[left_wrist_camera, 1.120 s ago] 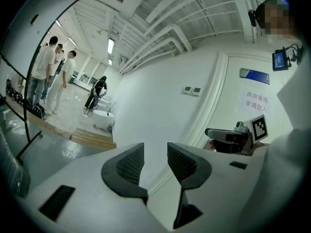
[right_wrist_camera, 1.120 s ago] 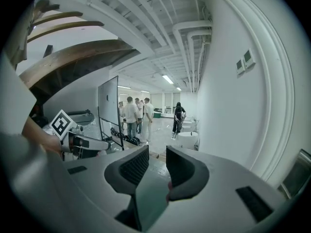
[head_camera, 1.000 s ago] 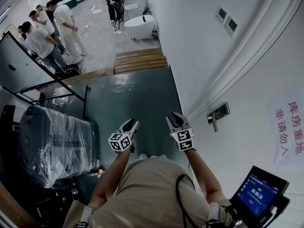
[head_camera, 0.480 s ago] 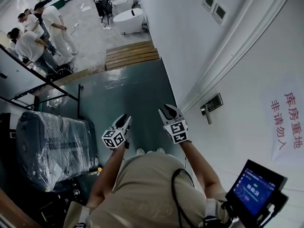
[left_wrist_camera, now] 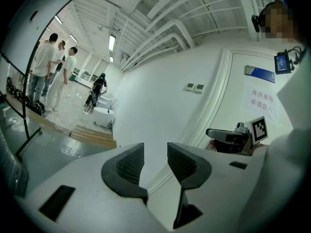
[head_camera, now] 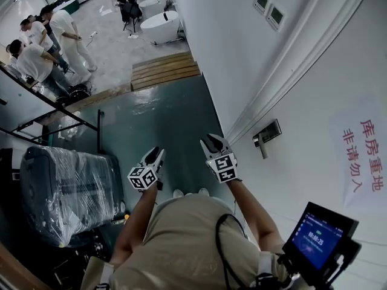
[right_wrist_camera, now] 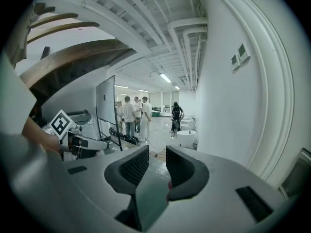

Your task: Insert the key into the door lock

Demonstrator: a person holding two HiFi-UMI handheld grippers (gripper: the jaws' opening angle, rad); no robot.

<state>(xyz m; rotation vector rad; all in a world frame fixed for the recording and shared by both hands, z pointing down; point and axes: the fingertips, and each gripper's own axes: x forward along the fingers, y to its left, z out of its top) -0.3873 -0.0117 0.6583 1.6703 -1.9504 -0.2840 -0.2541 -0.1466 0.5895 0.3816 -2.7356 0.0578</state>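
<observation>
The metal door handle with its lock plate [head_camera: 266,135] sits on the white door [head_camera: 314,162], to the right of both grippers. My right gripper [head_camera: 213,142] is held at about waist height, a short way left of the handle, open with nothing between its pads [right_wrist_camera: 157,152]. My left gripper [head_camera: 154,157] hangs beside it, further from the door, also open and holding nothing [left_wrist_camera: 155,149]. In the left gripper view the right gripper's marker cube [left_wrist_camera: 259,128] shows in front of the door. No key shows in any view.
A red-lettered paper sign [head_camera: 363,156] is stuck on the door. A tablet [head_camera: 317,237] hangs at my right hip. A plastic-wrapped case [head_camera: 66,192] and a black rack frame [head_camera: 97,125] stand at left. Wooden planks [head_camera: 164,71], a white tub [head_camera: 158,26] and several people [head_camera: 48,41] lie ahead.
The head view has drifted a little, so everything sits slightly up and left in the picture. Both grippers stay open, side by side, at about the same distance from the handle.
</observation>
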